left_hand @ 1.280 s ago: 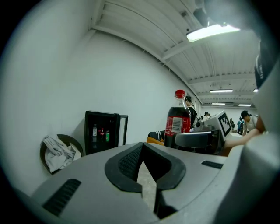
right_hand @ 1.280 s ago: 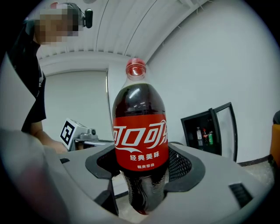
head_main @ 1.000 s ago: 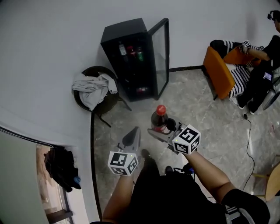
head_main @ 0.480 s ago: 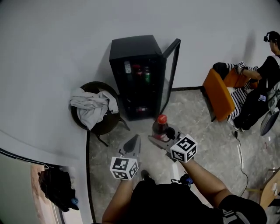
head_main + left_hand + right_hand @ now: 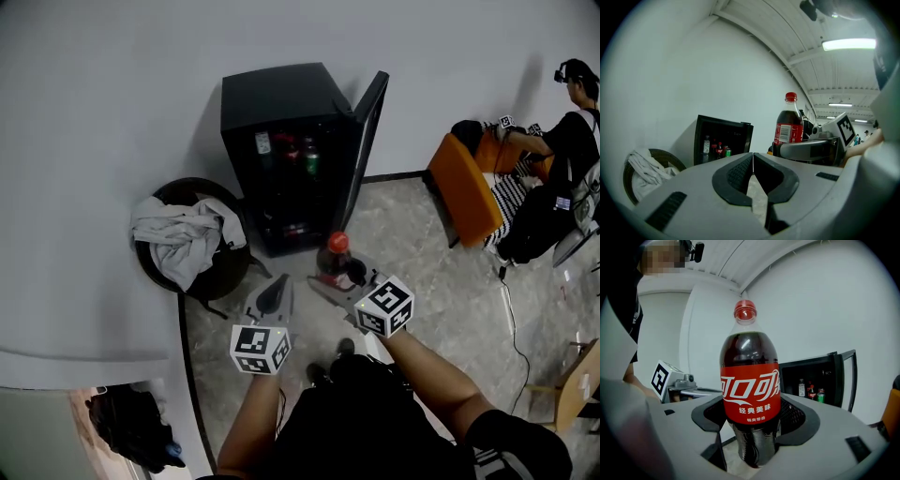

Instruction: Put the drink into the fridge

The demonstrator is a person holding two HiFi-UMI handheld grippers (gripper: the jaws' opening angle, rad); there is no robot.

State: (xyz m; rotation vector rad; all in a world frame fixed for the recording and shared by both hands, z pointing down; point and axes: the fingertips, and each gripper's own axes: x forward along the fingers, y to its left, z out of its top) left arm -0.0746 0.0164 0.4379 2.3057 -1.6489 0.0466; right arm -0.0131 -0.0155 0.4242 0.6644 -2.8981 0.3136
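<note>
A cola bottle (image 5: 336, 259) with a red cap and red label stands upright in my right gripper (image 5: 330, 277), which is shut on its lower body (image 5: 751, 404). The small black fridge (image 5: 281, 112) stands against the wall ahead, its glass door (image 5: 364, 141) swung open to the right; several bottles and cans (image 5: 286, 150) sit on its upper shelf. My left gripper (image 5: 277, 292) is shut and empty, just left of the bottle, its pads (image 5: 740, 174) meeting at the tips. In the left gripper view the bottle (image 5: 788, 126) rises to the right of the fridge (image 5: 723, 140).
A round dark chair (image 5: 192, 246) with a grey cloth (image 5: 183, 234) heaped on it sits left of the fridge. An orange chair (image 5: 466, 187) and a seated person (image 5: 562, 150) are at the right. A cable (image 5: 511, 309) runs over the tiled floor.
The view has shifted: the fridge now sits a little closer and more central. Both grippers hold the same pose, the bottle still gripped upright in the right one.
</note>
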